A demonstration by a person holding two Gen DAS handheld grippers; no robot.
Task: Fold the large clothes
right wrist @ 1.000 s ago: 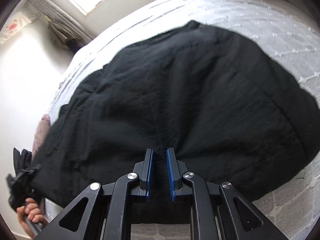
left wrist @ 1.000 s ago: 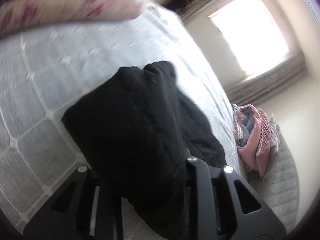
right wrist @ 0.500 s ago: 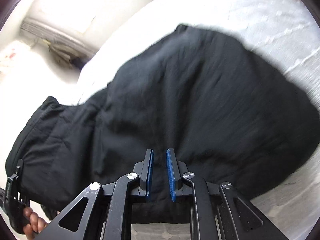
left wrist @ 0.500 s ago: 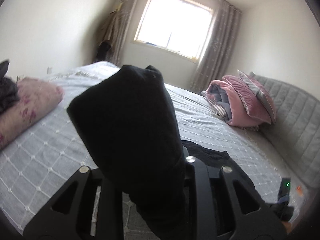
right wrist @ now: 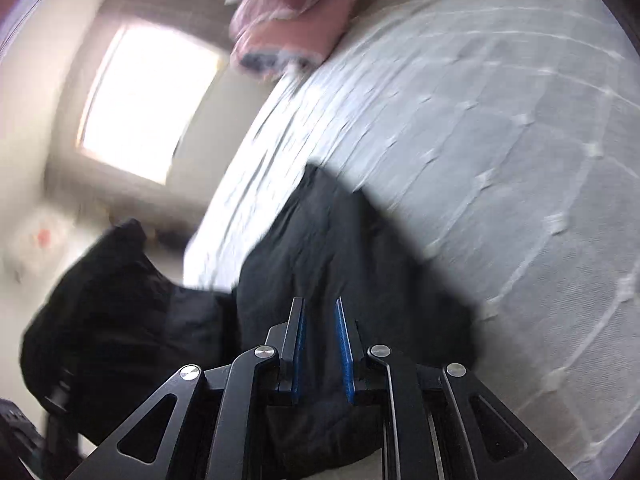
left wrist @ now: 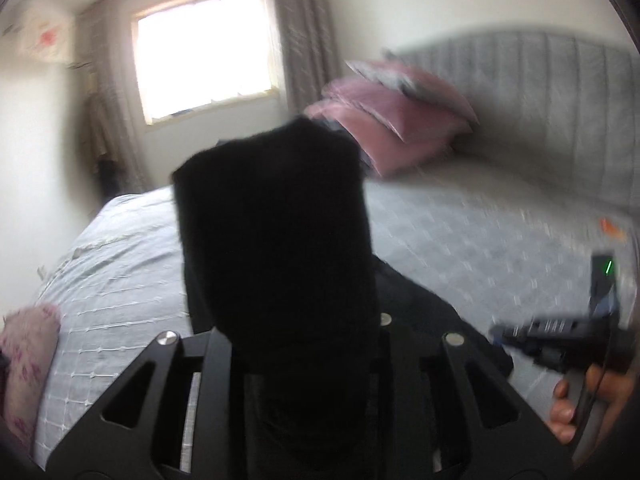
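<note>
Black garment bunches up from the left tongs, which are clamped on it above a grey quilted bed; the right tongs are clamped on another fold, beside pink pillows.

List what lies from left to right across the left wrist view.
Floral pink pillow → window → black garment bunched in the left gripper → pink pillows → grey headboard → right gripper at the right edge.
</note>
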